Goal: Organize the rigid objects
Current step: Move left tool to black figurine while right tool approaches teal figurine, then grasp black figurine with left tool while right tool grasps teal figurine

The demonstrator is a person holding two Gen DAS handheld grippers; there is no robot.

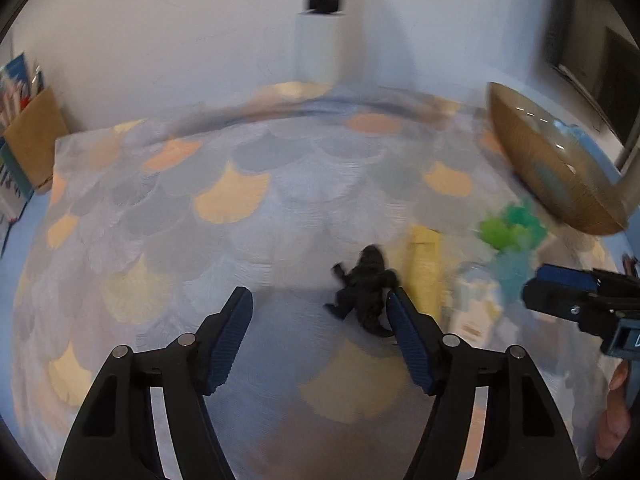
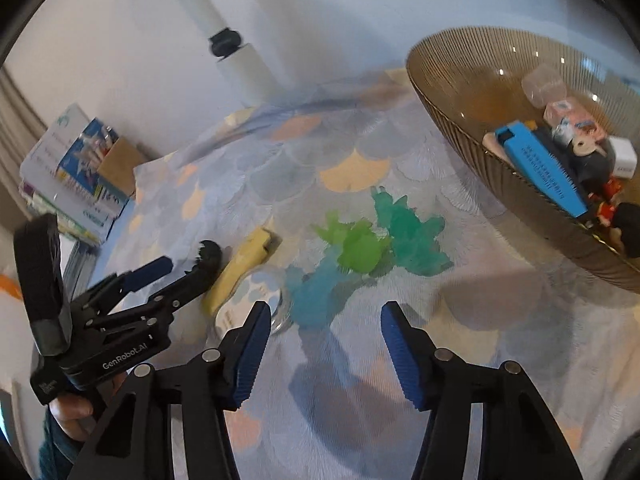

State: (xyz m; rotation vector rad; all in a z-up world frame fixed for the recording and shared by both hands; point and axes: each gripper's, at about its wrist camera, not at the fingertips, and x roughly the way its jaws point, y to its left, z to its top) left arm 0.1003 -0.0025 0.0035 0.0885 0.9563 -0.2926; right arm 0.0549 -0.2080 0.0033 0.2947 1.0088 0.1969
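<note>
A black dinosaur toy (image 1: 366, 288) lies on the scallop-patterned cloth (image 1: 240, 200), just past the right finger of my open left gripper (image 1: 318, 300) and not between its pads. Beside the toy lies a yellow piece (image 1: 424, 264). In the right wrist view my right gripper (image 2: 326, 308) stands open with nothing in it. A blue toy (image 2: 316, 288) lies just beyond its tips, with a light green toy (image 2: 360, 248) and a teal toy (image 2: 412, 232) behind. My left gripper (image 2: 188, 268) shows at the left by the black toy (image 2: 210, 256).
A ribbed brown bowl (image 2: 460, 92) at the right holds a blue block (image 2: 540, 168) and several small items. A clear round object (image 2: 268, 292) lies by the yellow piece (image 2: 240, 268). Books (image 2: 72, 168) and a cardboard box (image 2: 120, 164) stand at the cloth's far left.
</note>
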